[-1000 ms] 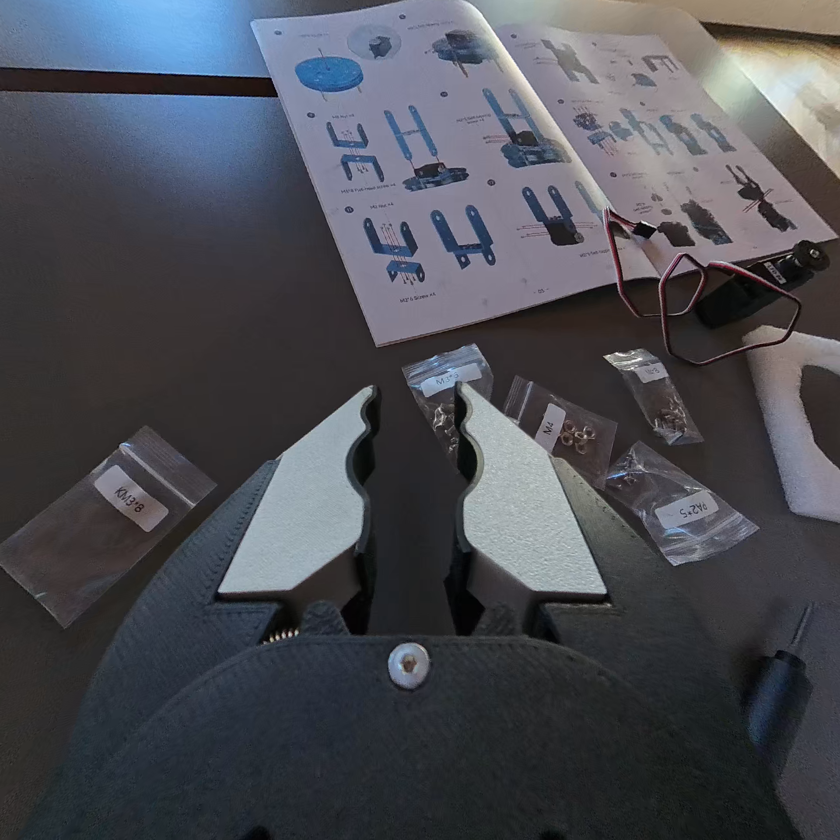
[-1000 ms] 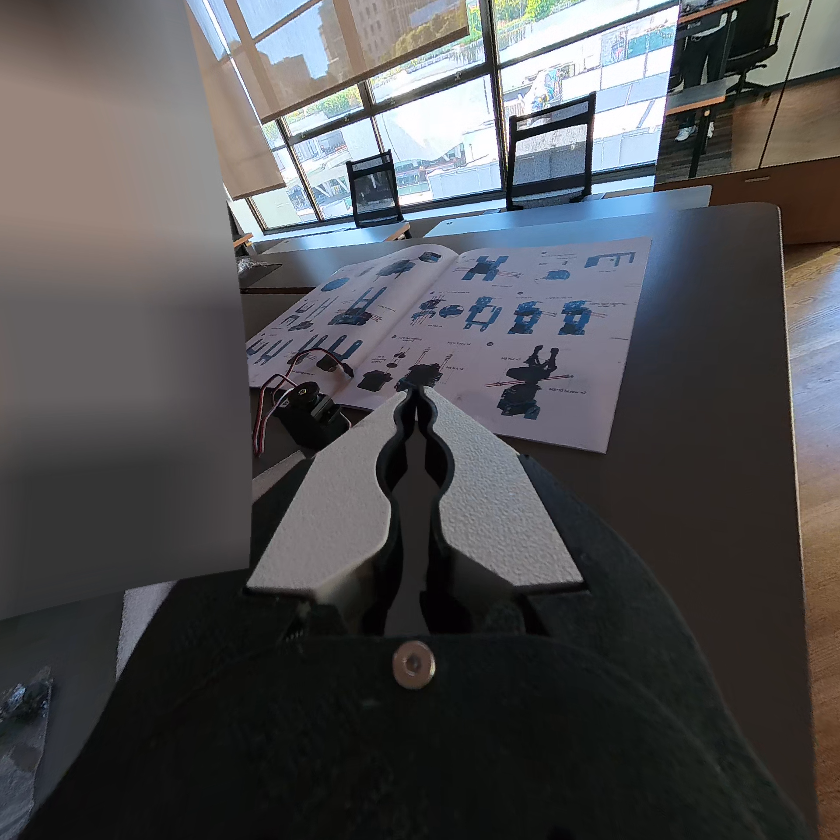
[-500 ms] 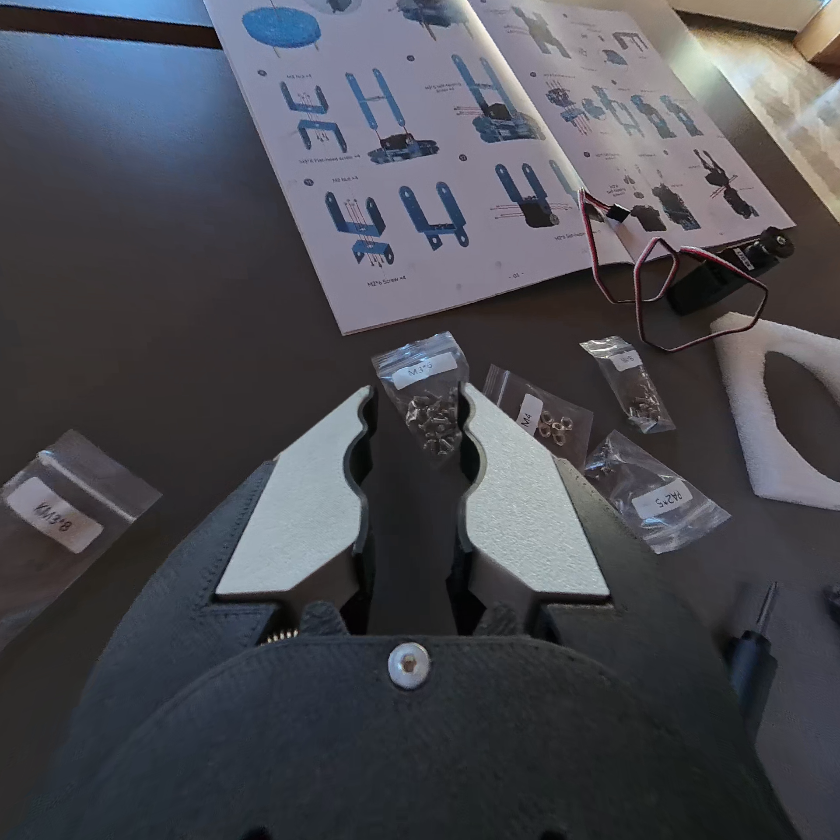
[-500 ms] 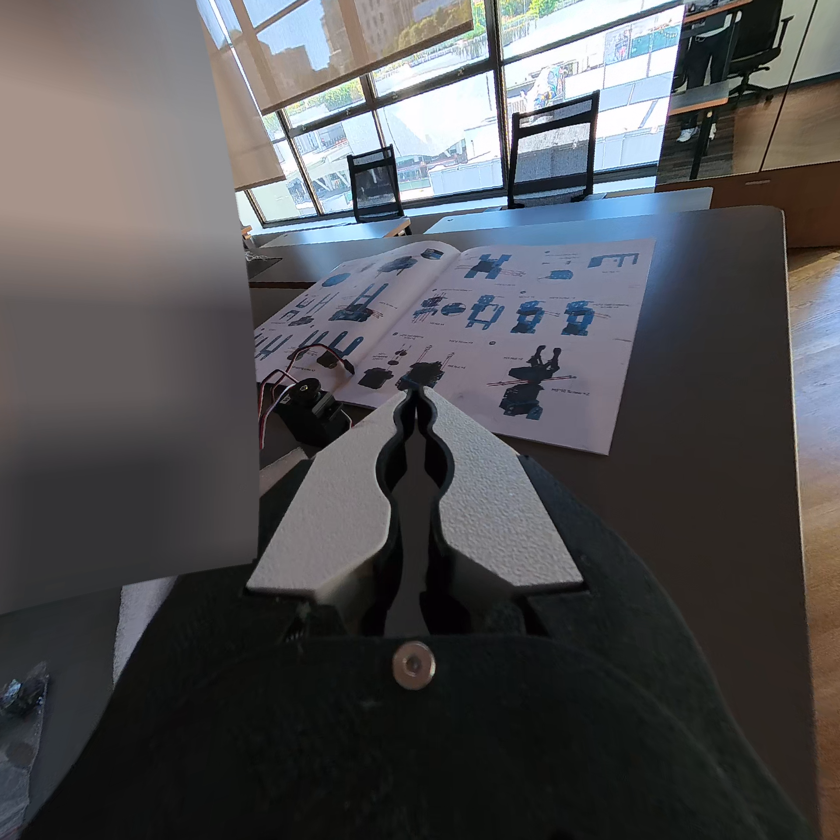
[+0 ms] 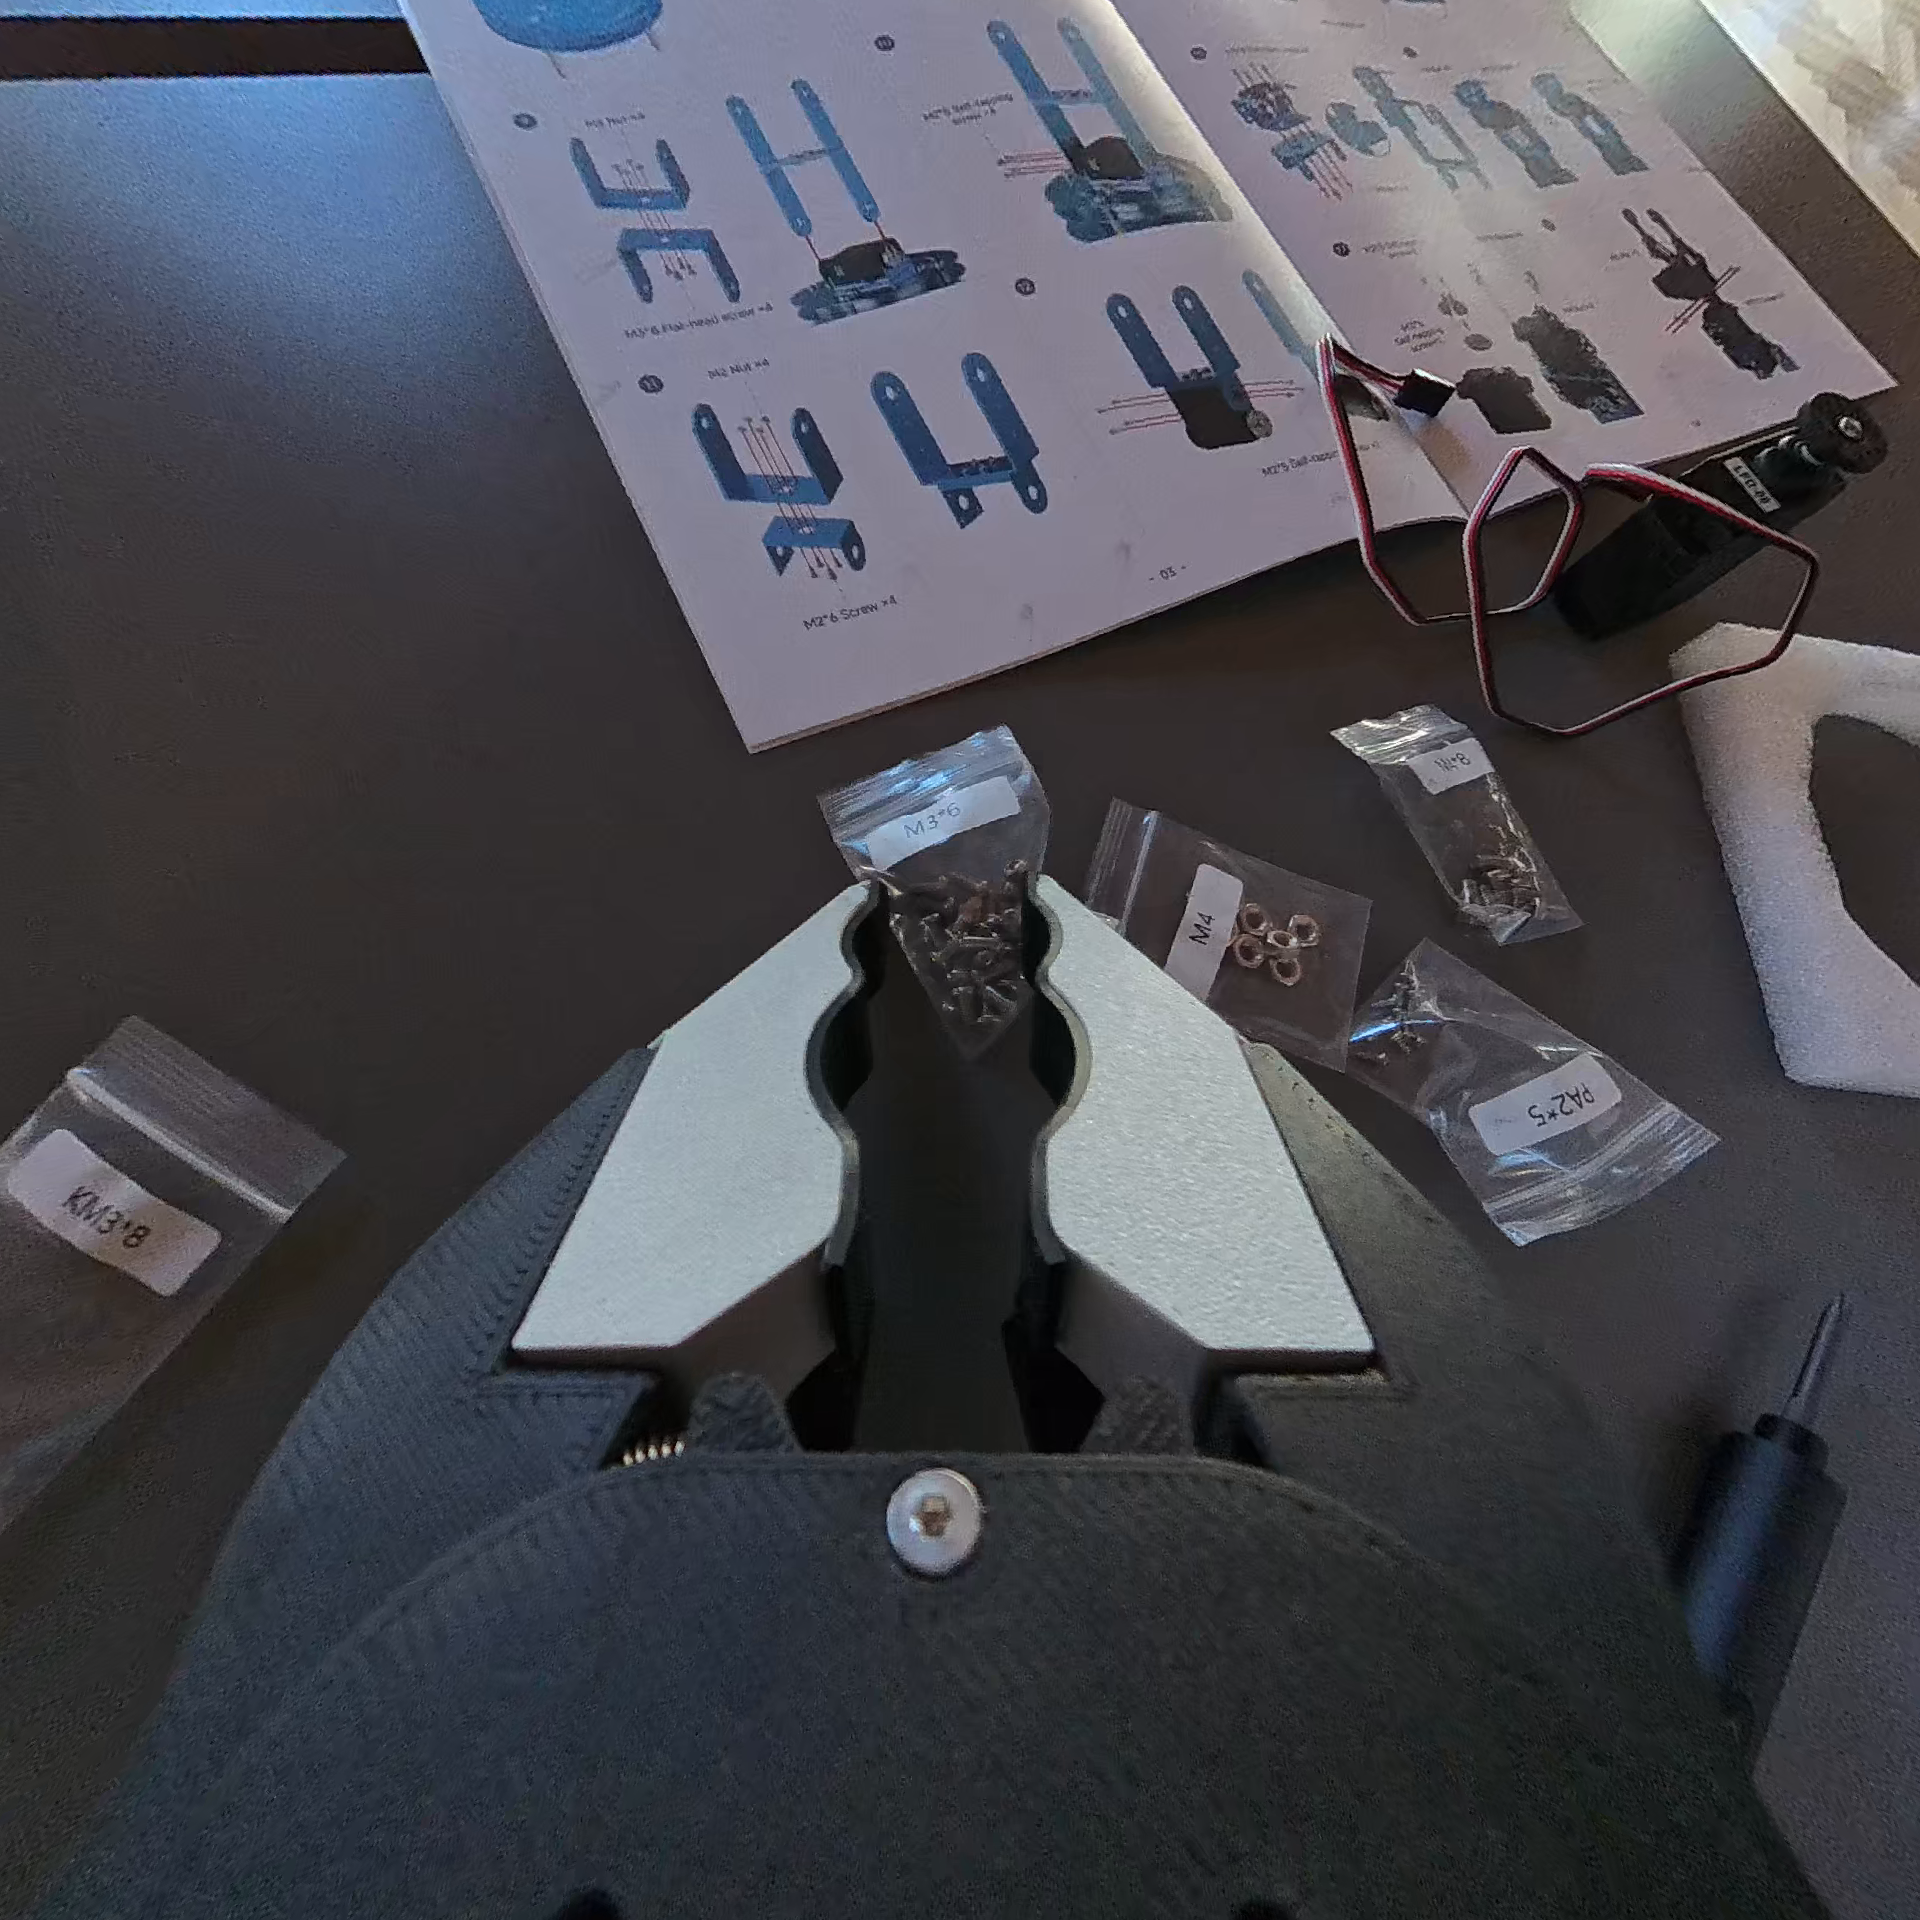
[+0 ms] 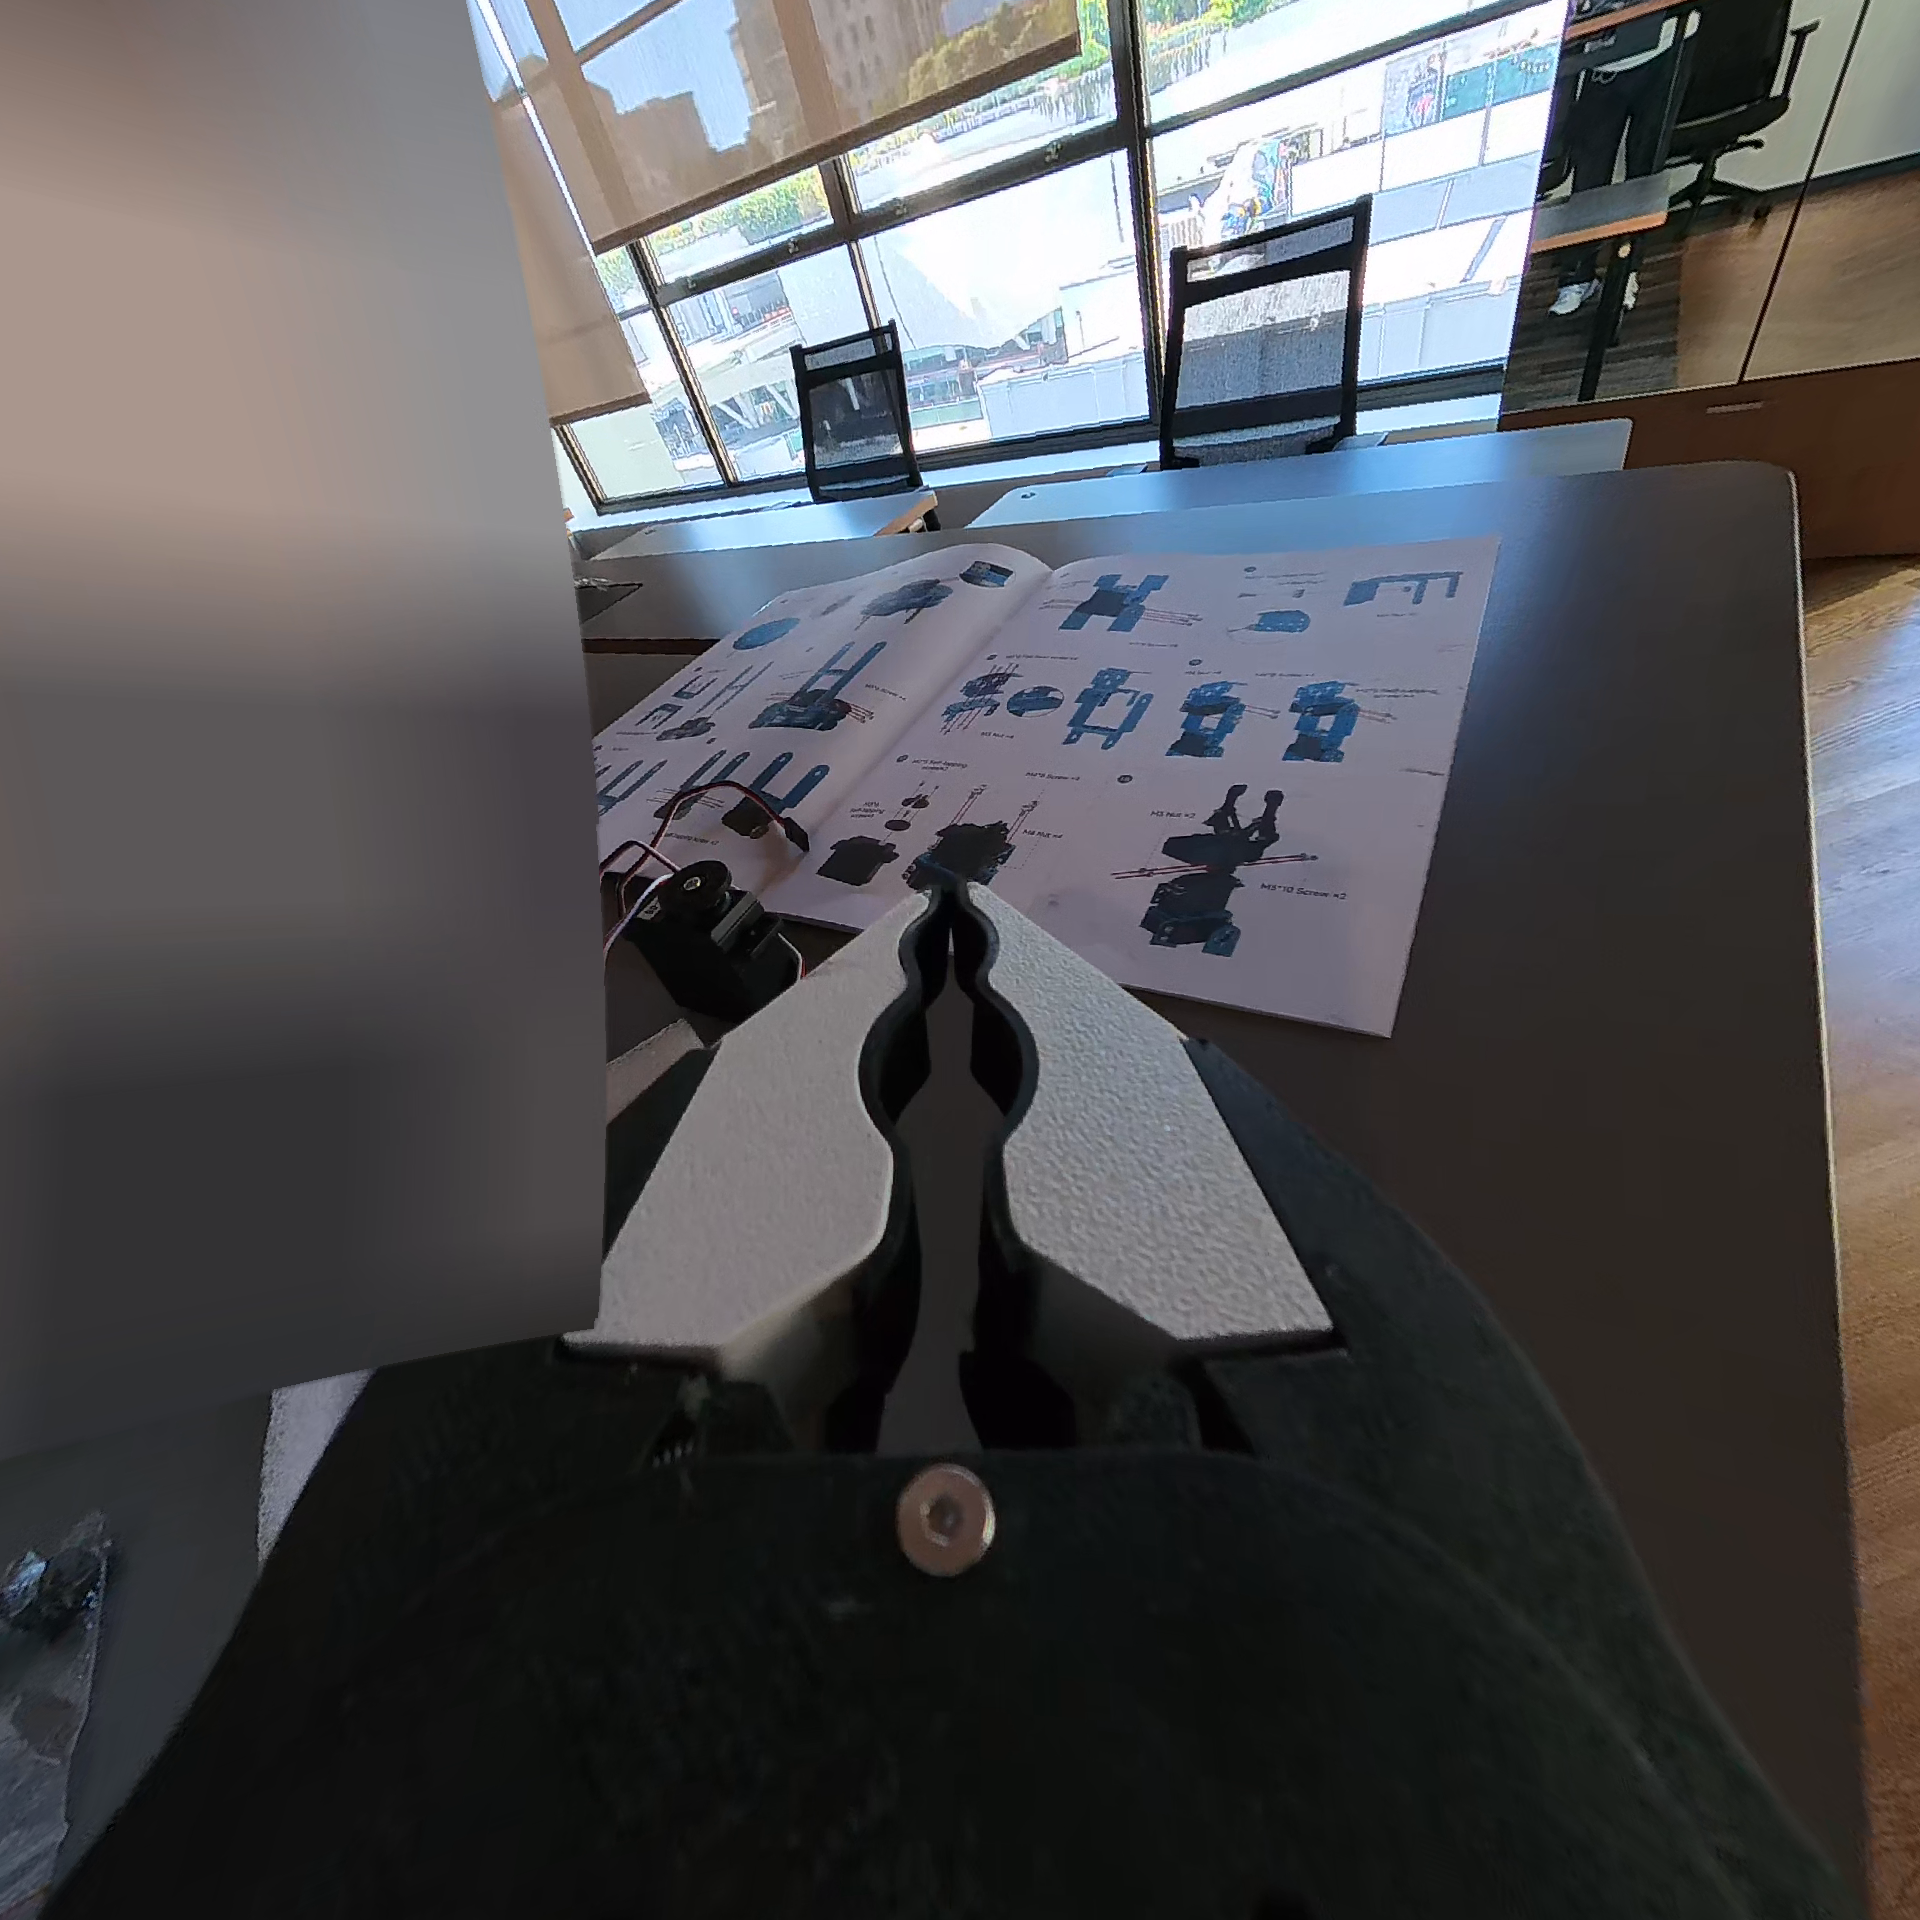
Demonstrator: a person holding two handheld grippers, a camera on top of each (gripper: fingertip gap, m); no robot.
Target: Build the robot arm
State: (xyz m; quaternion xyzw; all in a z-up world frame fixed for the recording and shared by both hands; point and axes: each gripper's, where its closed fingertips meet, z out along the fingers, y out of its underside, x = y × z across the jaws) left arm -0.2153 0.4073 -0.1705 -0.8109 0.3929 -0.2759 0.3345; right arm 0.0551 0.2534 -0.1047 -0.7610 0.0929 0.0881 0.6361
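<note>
In the left wrist view my left gripper (image 5: 954,904) is open just above the dark table, and a small clear bag of screws (image 5: 940,821) lies between its fingertips. The bag's lower part is hidden by the fingers. Beside it to the right lie a bag of nuts (image 5: 1236,935) and two more bags of small screws (image 5: 1465,821) (image 5: 1527,1101). In the right wrist view my right gripper (image 6: 948,896) is shut and empty, held above the table near a black servo (image 6: 717,935) and an open instruction booklet (image 6: 1195,727).
The booklet (image 5: 935,312) lies open beyond the bags. A servo with looped cable (image 5: 1704,530), a white foam piece (image 5: 1766,883) and a black screwdriver (image 5: 1756,1538) lie right. Another bag (image 5: 125,1216) lies left. Chairs (image 6: 1262,332) and the table's right edge (image 6: 1808,935) show. There is about 30 cm between the tips of the two grippers. The white foam piece (image 5: 1766,883) sits 15 cm or so from the ends of my right fingers.
My left gripper has moved forward over the table, so the screw bag now lies between its fingertips. The right gripper has barely moved and stays shut.
</note>
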